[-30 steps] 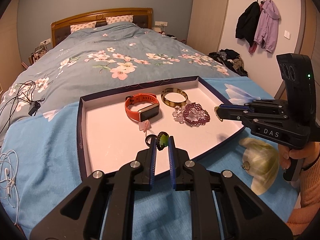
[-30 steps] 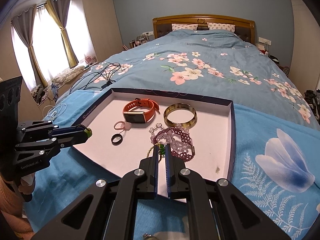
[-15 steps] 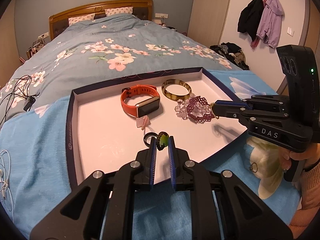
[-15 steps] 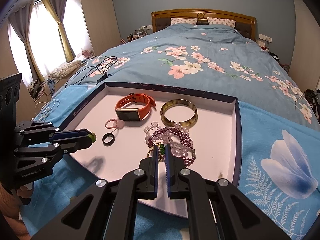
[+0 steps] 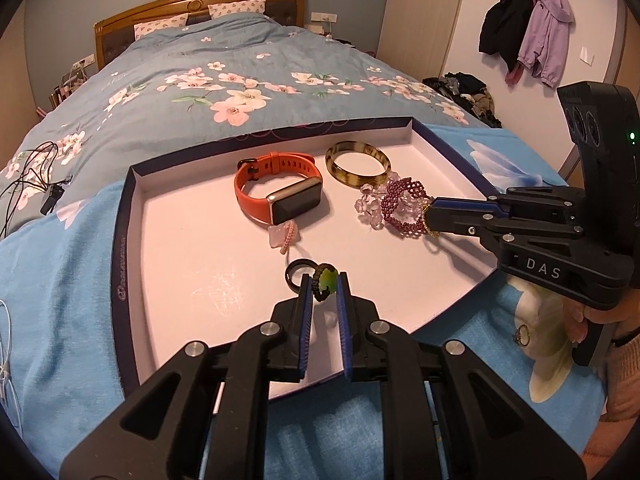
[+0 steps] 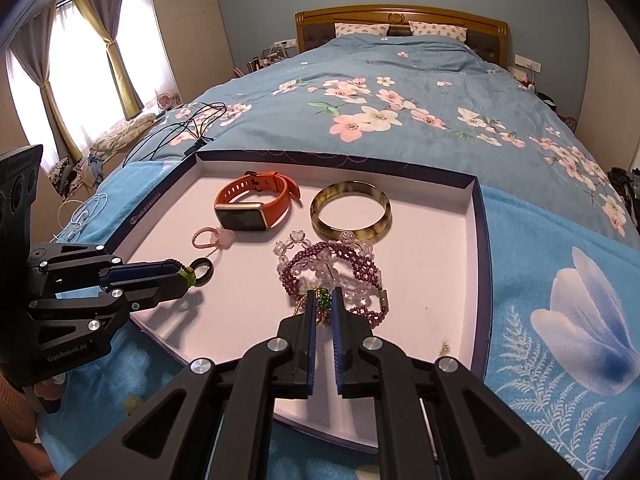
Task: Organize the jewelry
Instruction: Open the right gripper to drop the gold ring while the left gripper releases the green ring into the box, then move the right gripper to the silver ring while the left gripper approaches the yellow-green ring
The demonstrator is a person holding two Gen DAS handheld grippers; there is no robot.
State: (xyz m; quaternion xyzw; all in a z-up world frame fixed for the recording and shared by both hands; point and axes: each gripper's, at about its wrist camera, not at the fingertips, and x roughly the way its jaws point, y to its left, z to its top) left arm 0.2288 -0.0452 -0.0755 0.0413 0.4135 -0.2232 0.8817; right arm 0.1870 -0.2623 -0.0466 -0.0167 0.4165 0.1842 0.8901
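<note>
The right gripper (image 5: pixel 430 216) body reads "DAS"; the left gripper (image 6: pixel 188 276) body reads "GenRobot.AI".

A home bedroom: floral-quilted bed (image 6: pixel 400 92), curtained window (image 6: pixel 60 80), hung jackets (image 5: pixel 528 20).

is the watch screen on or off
Off, as far as the pictures show: the orange watch lies in the tray with a dark, blank face in both views, showing only a dull reflection.

We grip a small gold-and-green trinket (image 6: pixel 323 299) in our right hand-held gripper (image 6: pixel 322 300), over the purple beaded bracelet (image 6: pixel 332 268) near the shallow pink-lined tray's (image 6: pixel 478 248) near edge.
</note>
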